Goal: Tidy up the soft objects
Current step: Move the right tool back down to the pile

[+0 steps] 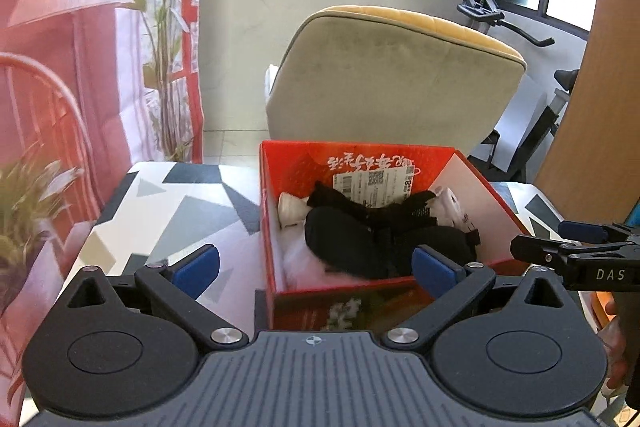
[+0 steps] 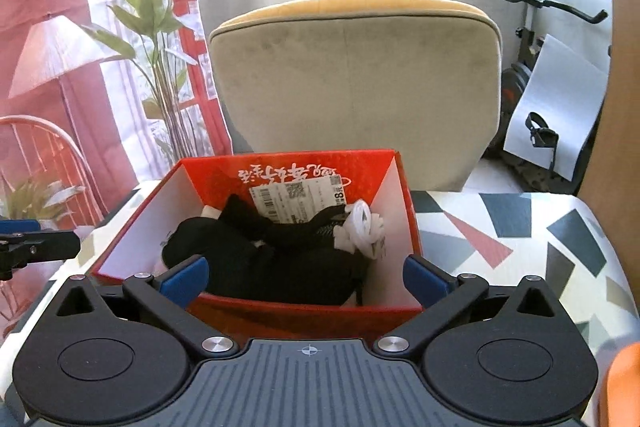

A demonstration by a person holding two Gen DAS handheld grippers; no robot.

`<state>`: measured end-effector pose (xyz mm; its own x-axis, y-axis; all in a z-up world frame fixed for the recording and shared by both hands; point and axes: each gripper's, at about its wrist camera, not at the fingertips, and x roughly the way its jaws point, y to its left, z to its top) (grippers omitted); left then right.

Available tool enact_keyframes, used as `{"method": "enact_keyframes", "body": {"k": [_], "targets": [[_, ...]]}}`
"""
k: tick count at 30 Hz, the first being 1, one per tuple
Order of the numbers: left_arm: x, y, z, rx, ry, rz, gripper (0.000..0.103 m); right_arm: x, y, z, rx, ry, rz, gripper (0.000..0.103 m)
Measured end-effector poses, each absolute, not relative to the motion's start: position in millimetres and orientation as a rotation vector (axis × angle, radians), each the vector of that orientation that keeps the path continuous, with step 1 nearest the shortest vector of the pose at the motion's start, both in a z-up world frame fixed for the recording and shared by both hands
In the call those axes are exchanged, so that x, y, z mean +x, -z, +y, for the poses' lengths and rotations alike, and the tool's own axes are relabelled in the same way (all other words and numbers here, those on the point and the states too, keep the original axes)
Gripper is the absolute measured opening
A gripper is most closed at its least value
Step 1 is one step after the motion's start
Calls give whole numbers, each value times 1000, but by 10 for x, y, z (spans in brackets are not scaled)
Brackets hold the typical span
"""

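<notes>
A red cardboard box (image 1: 272,219) (image 2: 412,223) stands on the patterned table. Inside lie black soft items (image 1: 360,239) (image 2: 260,259), white soft pieces (image 1: 452,207) (image 2: 364,227) and something white and fluffy (image 1: 304,263). My left gripper (image 1: 316,267) is open and empty, its blue-padded fingers straddling the box's near left corner. My right gripper (image 2: 306,279) is open and empty, its fingers straddling the box's near wall. The right gripper also shows at the right edge of the left wrist view (image 1: 560,247), and the left one at the left edge of the right wrist view (image 2: 32,247).
The table (image 1: 180,211) (image 2: 520,239) has a geometric cloth. A beige and yellow armchair (image 1: 392,79) (image 2: 356,87) stands behind the box. A plant (image 1: 164,27), a red chair (image 1: 44,123) and a lamp are at the left. An exercise bike (image 2: 536,27) is at the back right.
</notes>
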<state>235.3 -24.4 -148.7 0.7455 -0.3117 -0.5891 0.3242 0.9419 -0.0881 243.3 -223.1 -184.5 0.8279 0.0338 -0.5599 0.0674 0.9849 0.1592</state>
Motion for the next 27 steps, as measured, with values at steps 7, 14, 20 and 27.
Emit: {"method": "enact_keyframes", "body": {"k": [7,14,20,27], "targets": [[1965,1532,-109,28,328,624,103,2016,1864,-2133,180,31,537,103],[1744,1753,3,4,369,657,103,1605,1951,-2058,166,38,498,103],[1674,2071,63,11,390,718,103,1230,2142,-2078,158,40,451,103],[1684,2506,95,-11,389,826,103,1051,2632,-2038,154,62,557,103]]}}
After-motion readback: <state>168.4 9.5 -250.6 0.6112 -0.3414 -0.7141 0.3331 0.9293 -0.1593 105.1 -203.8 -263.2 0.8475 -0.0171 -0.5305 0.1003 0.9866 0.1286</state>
